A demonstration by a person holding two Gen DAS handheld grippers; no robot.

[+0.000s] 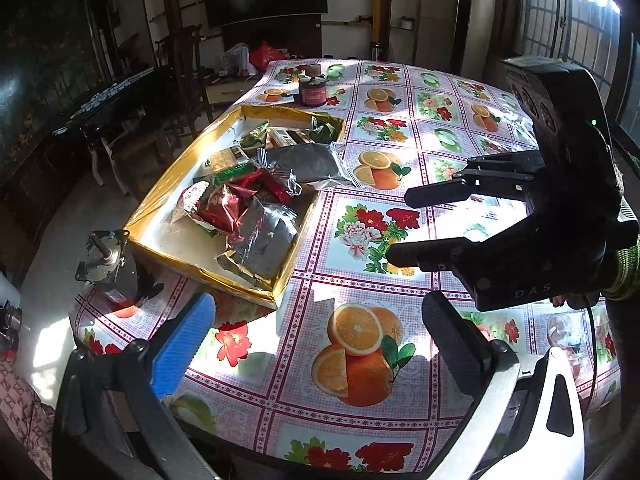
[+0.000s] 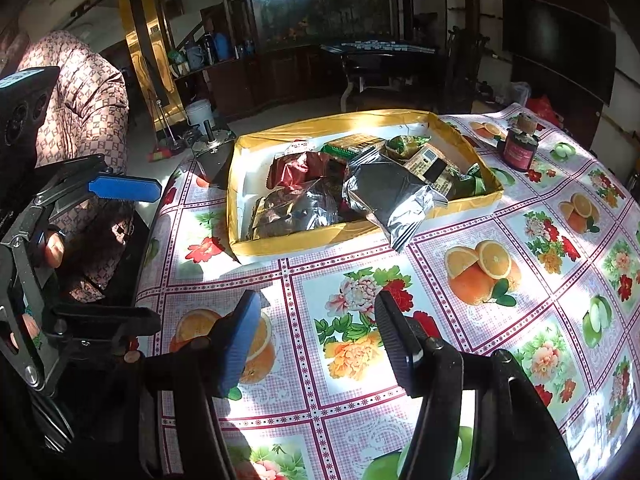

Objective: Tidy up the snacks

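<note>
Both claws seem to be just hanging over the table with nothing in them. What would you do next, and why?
Probably reach the right gripper toward the silver packet and nudge it fully into the gold box. The other snacks lie inside, but this packet hangs over the box's near wall onto the tablecloth. Both the right and the left gripper are open and empty.

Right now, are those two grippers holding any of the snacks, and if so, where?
Nothing is held. The left gripper and the right gripper are both open and empty above the tablecloth.

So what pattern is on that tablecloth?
The tablecloth has a purple-bordered grid of squares picturing oranges, flowers and green apples; the right wrist view shows it best.
</note>
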